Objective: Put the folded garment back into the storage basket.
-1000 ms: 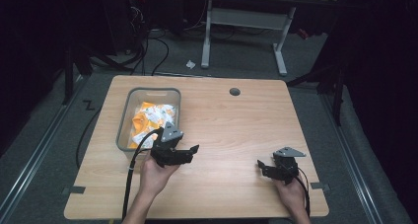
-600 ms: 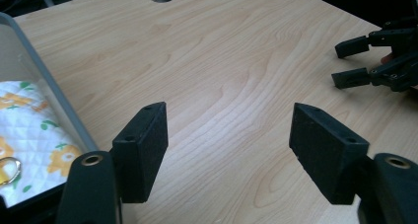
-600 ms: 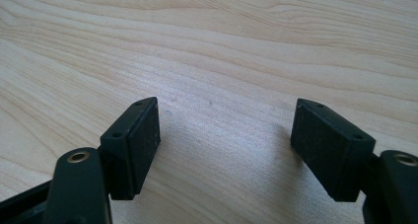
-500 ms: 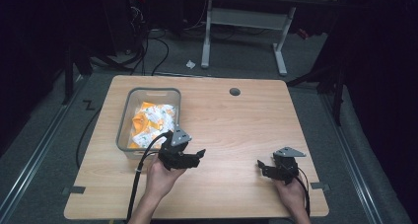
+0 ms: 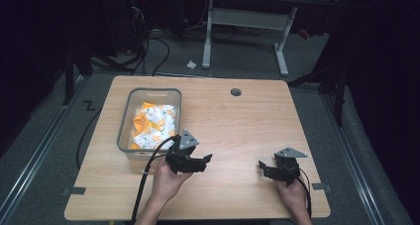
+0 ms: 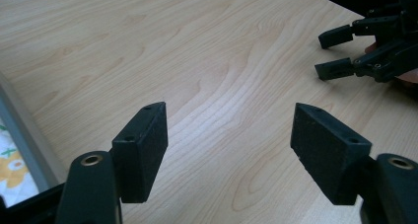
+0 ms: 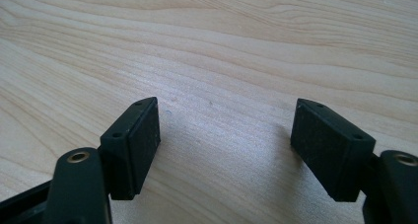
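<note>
- left gripper point(image 5: 204, 160) – jaws spread wide, nothing btw them; held over bare wood just right of the bin's near right corner, pointing right toward the other gripper
- in left gripper view its pads point(image 6: 143, 147) sit apart w/ only woodgrain btw; bin edge at lower left of that view
- right gripper point(image 5: 262, 166) – jaws also apart, empty; well right of the bin, near table's front edge, pointing left
- right gripper view: both pads point(image 7: 135, 142) low over plain wood, can't tell if touching it
- left hand point(image 5: 166, 180) and right hand point(image 5: 289, 195) grip the handles, forearms in from the front edge
- black cable point(image 5: 143, 185) runs from left gripper past the bin's front, off the near edge
- grey bin point(image 5: 126, 121) – on table point(image 5: 237, 131), left half; holds orange/white packets point(image 5: 151, 123), heaped, count unclear
- round cable hole point(image 5: 236, 92) – right of the bin, near far edge
- 2nd desk frame point(image 5: 245, 27) on the floor beyond the bin, past the table
</note>
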